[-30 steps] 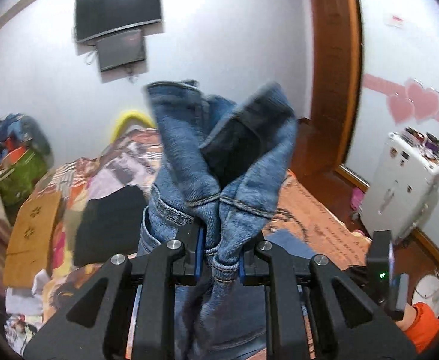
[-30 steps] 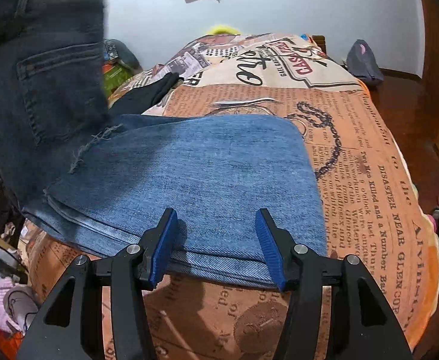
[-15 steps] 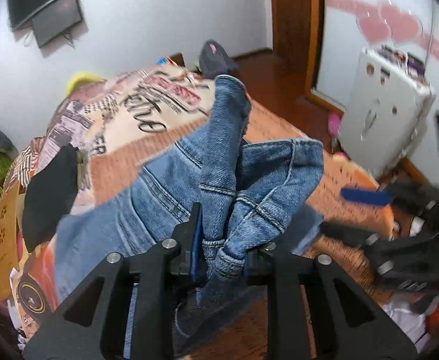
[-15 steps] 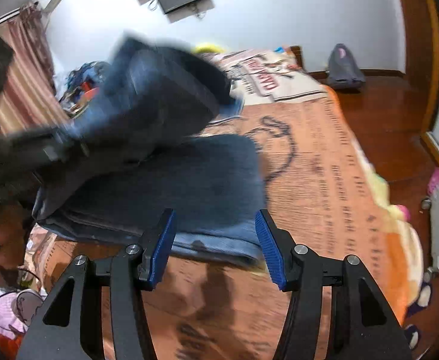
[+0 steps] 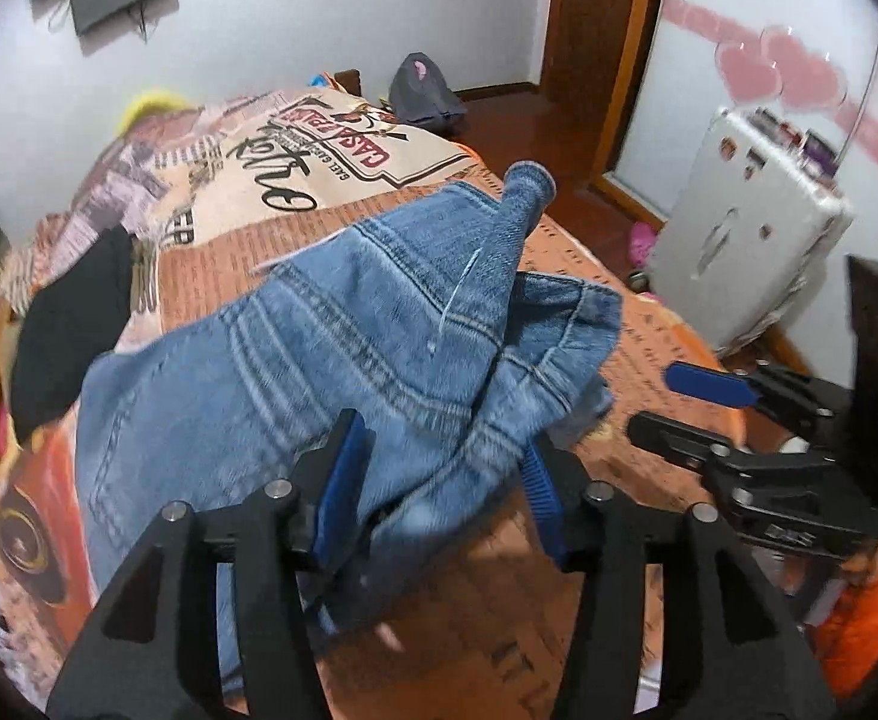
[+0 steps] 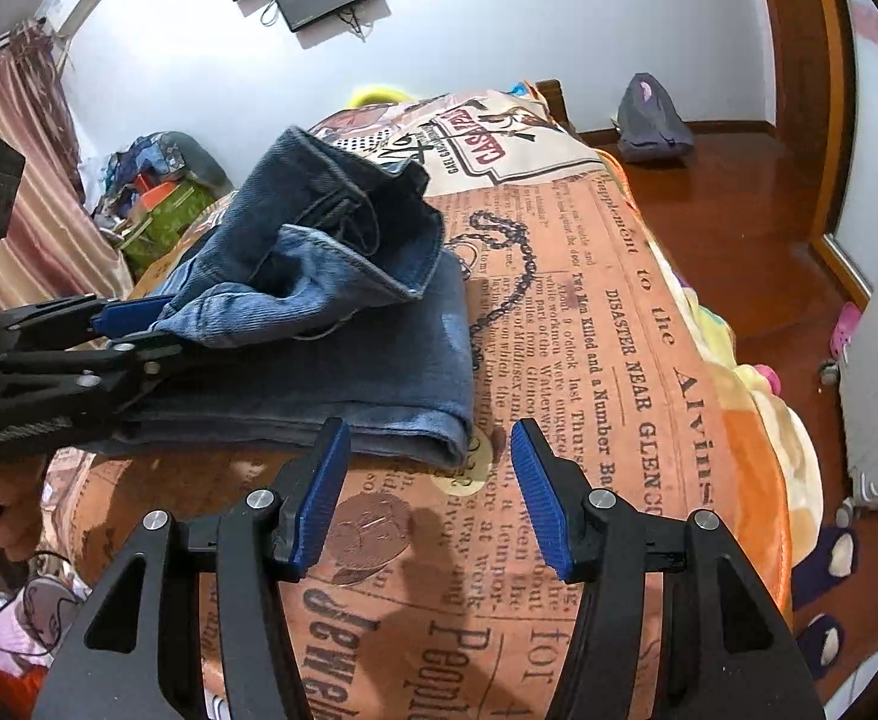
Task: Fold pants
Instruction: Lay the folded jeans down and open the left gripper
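Blue denim pants lie folded in a stack on the bed, with the top layer bunched and rumpled. My left gripper is open, its jaws spread around the near edge of the bunched denim without clamping it. It also shows at the left of the right wrist view. My right gripper is open and empty, hovering over the bedspread just in front of the stack's near right corner. It shows at the right of the left wrist view.
The bed has an orange newspaper-print cover. A black garment lies at the bed's left. A white suitcase stands on the wooden floor to the right. A grey bag sits by the far wall.
The left gripper carried the held denim down onto the stack and opened, letting it go. The right gripper stayed open and drew back a little toward the bed's near edge.
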A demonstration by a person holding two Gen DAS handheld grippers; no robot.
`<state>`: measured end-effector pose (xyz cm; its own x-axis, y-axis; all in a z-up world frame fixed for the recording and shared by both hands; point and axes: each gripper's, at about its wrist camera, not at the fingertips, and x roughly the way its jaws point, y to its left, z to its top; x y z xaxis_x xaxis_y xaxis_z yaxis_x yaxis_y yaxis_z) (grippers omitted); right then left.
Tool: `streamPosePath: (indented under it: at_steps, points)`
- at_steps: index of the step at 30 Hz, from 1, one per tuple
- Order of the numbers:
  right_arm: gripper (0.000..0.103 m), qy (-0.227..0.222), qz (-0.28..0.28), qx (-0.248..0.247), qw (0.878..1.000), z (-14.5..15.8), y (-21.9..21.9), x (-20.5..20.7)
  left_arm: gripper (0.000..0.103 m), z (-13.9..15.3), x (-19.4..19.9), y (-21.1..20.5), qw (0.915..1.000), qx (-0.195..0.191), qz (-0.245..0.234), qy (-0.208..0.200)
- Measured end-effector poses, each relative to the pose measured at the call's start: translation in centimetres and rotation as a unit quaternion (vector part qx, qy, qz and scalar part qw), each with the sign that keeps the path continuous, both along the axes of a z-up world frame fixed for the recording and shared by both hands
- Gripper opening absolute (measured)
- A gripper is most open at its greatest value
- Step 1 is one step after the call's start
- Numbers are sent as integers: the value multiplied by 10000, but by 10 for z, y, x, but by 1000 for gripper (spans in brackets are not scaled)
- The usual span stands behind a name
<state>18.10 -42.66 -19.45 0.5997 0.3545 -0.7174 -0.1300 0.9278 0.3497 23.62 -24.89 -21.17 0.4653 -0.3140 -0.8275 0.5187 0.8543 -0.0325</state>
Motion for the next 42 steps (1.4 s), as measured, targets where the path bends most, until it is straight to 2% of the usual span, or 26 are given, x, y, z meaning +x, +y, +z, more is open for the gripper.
streamPosePath:
  at_steps: [2,6,8,11,14,16,19,21,23,25,28,31,33,36,42]
  points:
    - [53,-32,27,-65,10000,2,4,-2,65,10,-7,13,9999,-123,65,-61]
    - [53,-112,29,-165,9998,8,7,-2,70,36,-16,42,9979,-269,275,-511]
    - [53,-214,37,-156,9996,16,8,-3,76,46,-12,65,9950,-306,588,-753]
    - [53,-489,59,-97,9987,33,13,-2,76,43,-1,91,9908,-117,1036,-866]
    - [54,-761,159,47,9970,48,21,6,77,25,10,105,9915,126,1109,-665]
    - [54,-887,177,-40,9959,53,30,16,77,6,13,111,9908,281,1231,-484]
    - [54,-935,234,-231,9951,51,47,36,79,-21,13,117,9919,305,1216,-197]
    - [56,-833,216,-432,9954,41,56,47,84,-31,11,122,9912,207,1294,-208]
    - [57,-697,256,-715,9947,28,62,52,89,-35,9,129,9905,27,1365,-182]
    - [56,-564,297,-929,9936,18,62,49,90,-41,9,138,9903,-219,1374,-3]
    - [56,-279,249,-844,9957,4,47,41,92,-47,8,146,9893,-430,1390,113]
    - [56,-80,71,-373,9992,2,22,27,92,-48,7,147,9890,-474,1400,95]
    - [56,-72,-14,-594,9982,5,17,18,92,-47,6,146,9890,-448,1409,52]
    - [56,-60,74,-609,9981,6,18,15,92,-46,4,143,9894,-376,1399,-23]
    - [56,-104,259,-586,9979,-1,42,42,92,-45,0,144,9889,-358,1441,-58]
